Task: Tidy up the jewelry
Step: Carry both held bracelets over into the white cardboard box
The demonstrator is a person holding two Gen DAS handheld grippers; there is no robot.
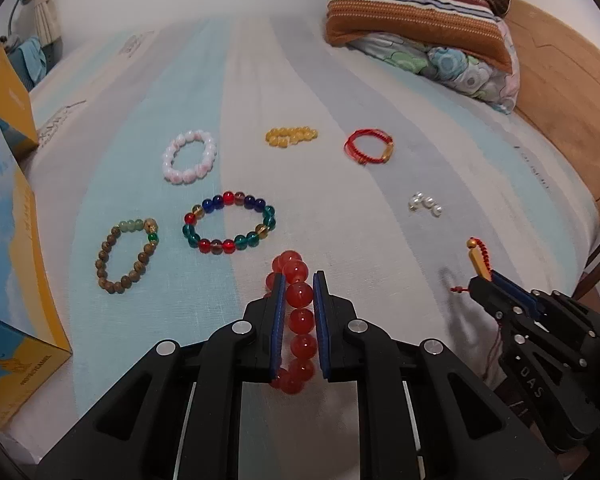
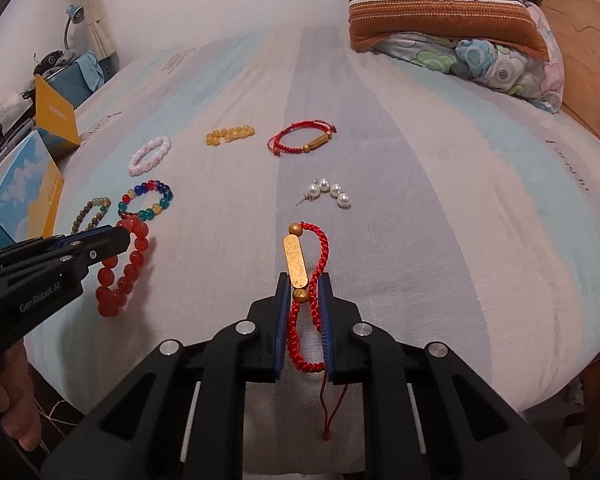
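Note:
My left gripper [image 1: 299,280] is shut on a red bead bracelet [image 1: 300,294], whose large glossy beads run between the blue pads and hang just above the striped bedsheet [image 1: 340,92]. In the right wrist view that bracelet [image 2: 116,280] dangles as a loop from the left gripper [image 2: 124,236]. My right gripper [image 2: 304,280] is shut on a red braided cord bracelet [image 2: 296,260] with a gold bar and two gold beads. Its loose cord ends trail below the jaws. The right gripper [image 1: 482,280] shows at the lower right of the left wrist view.
On the sheet lie a multicolour glass bracelet [image 1: 229,198], a wooden bead bracelet [image 1: 102,258], a pink-white bracelet [image 1: 167,159], yellow beads [image 1: 290,136], another red cord bracelet [image 1: 386,152] and pearl earrings [image 1: 424,203]. A blue-yellow box [image 1: 4,280] stands left; pillows [image 1: 412,20] lie far right.

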